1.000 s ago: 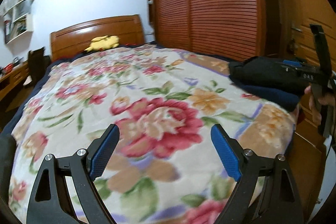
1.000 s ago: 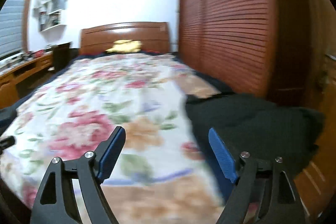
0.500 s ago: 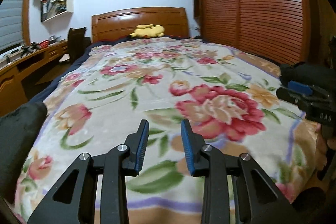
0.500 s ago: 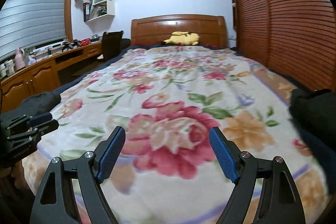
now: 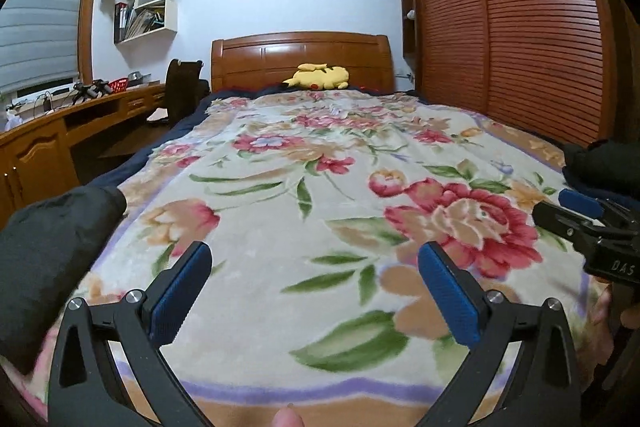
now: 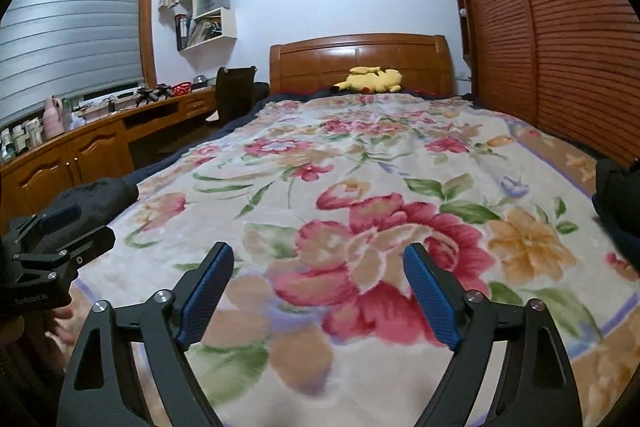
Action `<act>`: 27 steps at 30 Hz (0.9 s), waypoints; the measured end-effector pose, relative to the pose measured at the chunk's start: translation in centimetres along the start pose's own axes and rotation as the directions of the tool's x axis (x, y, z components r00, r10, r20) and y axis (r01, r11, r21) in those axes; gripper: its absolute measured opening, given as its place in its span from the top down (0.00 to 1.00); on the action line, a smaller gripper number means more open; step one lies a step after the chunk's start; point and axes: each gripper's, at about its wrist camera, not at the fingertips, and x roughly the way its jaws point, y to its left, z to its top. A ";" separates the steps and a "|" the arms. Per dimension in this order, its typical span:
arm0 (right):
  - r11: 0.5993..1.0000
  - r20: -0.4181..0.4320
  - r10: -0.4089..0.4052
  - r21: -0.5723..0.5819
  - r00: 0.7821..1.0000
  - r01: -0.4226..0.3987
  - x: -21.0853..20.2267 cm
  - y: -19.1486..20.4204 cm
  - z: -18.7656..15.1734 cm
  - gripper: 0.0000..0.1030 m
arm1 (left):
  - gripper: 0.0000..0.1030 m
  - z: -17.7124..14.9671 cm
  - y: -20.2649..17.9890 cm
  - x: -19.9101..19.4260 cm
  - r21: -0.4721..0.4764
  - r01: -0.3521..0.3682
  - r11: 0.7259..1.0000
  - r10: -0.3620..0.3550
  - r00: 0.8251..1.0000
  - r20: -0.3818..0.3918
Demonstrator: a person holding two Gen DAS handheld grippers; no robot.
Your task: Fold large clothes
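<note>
A dark garment (image 5: 52,247) lies bunched at the bed's near left corner; it also shows in the right wrist view (image 6: 96,199). Another dark garment pile (image 5: 604,163) sits at the bed's right edge, also in the right wrist view (image 6: 618,195). My left gripper (image 5: 316,287) is open and empty above the floral blanket (image 5: 320,187). My right gripper (image 6: 318,287) is open and empty above the blanket (image 6: 360,167), and appears at the right of the left wrist view (image 5: 592,227). The left gripper's body shows at the left of the right wrist view (image 6: 48,247).
A yellow plush toy (image 5: 318,77) lies by the wooden headboard (image 5: 300,61). A wooden desk (image 5: 60,131) with a dark chair (image 5: 182,87) runs along the left. Louvered wardrobe doors (image 5: 520,27) stand along the right. Wall shelves (image 5: 146,3) hang at the back left.
Both views have swung left from the right-side dark pile to face straight up the bed. My left gripper narrowed half a second ago and has opened wide again. The right gripper stayed open.
</note>
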 end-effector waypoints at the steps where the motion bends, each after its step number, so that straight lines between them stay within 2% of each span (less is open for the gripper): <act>1: 1.000 -0.001 0.004 -0.001 1.000 -0.004 0.1 -0.1 -0.1 0.14 | 0.00 -0.3 0.1 0.2 0.002 -0.008 1.000 0.008 1.000 -0.007; 6: 1.000 0.011 -0.009 -0.019 1.000 0.009 0.9 -0.2 -0.3 0.14 | 0.00 -1.0 0.4 0.8 -0.001 -0.016 1.000 0.016 0.999 -0.044; 13: 1.000 0.016 -0.011 -0.016 1.000 0.012 1.5 -0.2 -0.4 0.14 | 0.00 -1.1 1.0 0.4 -0.042 -0.017 0.999 0.015 0.999 -0.036; 27: 0.999 0.023 -0.022 -0.034 0.999 0.023 2.2 0.2 -0.4 0.14 | 0.00 -1.1 1.0 0.1 -0.048 -0.011 0.999 0.009 0.999 -0.031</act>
